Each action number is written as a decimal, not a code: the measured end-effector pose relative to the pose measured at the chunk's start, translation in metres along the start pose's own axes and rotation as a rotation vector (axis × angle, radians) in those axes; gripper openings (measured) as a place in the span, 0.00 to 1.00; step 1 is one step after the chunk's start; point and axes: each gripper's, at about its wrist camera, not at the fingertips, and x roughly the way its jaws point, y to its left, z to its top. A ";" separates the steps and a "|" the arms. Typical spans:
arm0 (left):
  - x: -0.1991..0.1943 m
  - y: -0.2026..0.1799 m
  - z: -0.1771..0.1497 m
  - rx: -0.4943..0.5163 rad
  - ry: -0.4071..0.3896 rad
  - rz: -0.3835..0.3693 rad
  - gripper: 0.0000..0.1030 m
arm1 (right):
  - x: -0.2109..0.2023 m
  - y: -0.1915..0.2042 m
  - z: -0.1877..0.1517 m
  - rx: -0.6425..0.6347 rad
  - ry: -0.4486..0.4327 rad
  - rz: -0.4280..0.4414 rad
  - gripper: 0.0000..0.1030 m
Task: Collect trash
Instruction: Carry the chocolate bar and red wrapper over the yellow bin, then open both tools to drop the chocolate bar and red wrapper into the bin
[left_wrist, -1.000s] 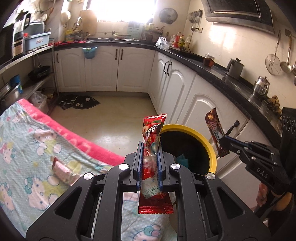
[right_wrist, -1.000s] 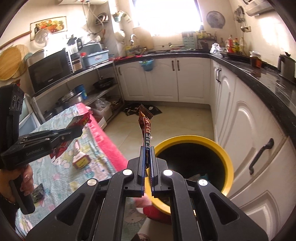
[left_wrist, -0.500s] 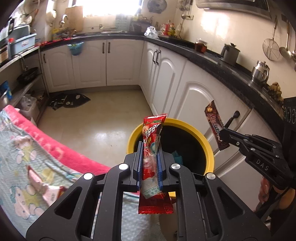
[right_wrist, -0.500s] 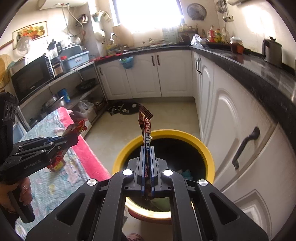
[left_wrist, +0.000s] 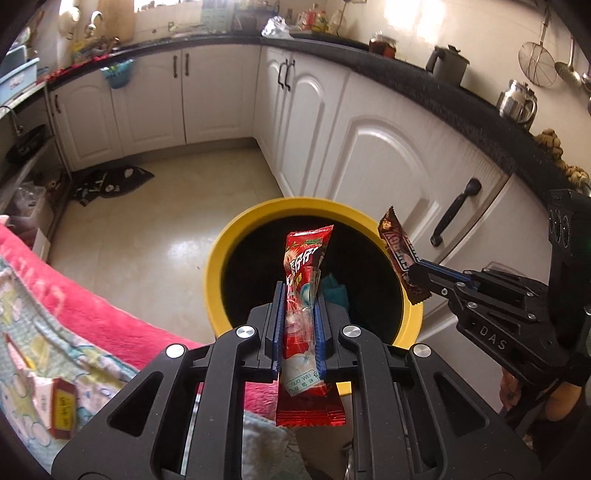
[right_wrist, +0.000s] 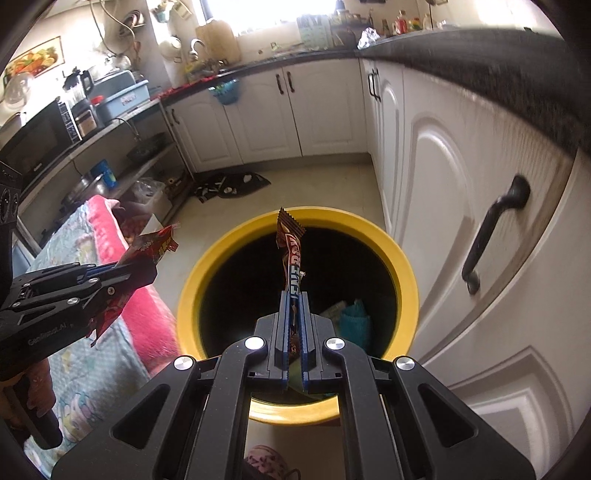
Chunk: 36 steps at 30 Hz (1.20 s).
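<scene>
The left gripper (left_wrist: 299, 295) pinches a red snack wrapper (left_wrist: 304, 266) and the right gripper (right_wrist: 294, 295) a brown chocolate-bar wrapper (right_wrist: 291, 258) over the yellow bin (right_wrist: 221, 258) — the light wrappers could flutter past its rim.

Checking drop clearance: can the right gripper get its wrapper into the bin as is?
Probably yes. The right gripper holds the brown wrapper over the open mouth of the yellow bin, with no lid or obstacle below. The left gripper, shut on the red wrapper, sits apart to the side.
</scene>
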 end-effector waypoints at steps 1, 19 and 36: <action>0.004 -0.001 -0.001 0.003 0.009 -0.003 0.09 | 0.003 -0.002 -0.001 0.005 0.007 -0.001 0.05; 0.037 -0.005 -0.010 0.009 0.083 0.008 0.31 | 0.024 -0.019 -0.011 0.053 0.067 -0.020 0.20; -0.007 0.016 -0.009 -0.036 0.006 0.100 0.89 | 0.003 -0.009 -0.003 0.055 0.004 -0.029 0.49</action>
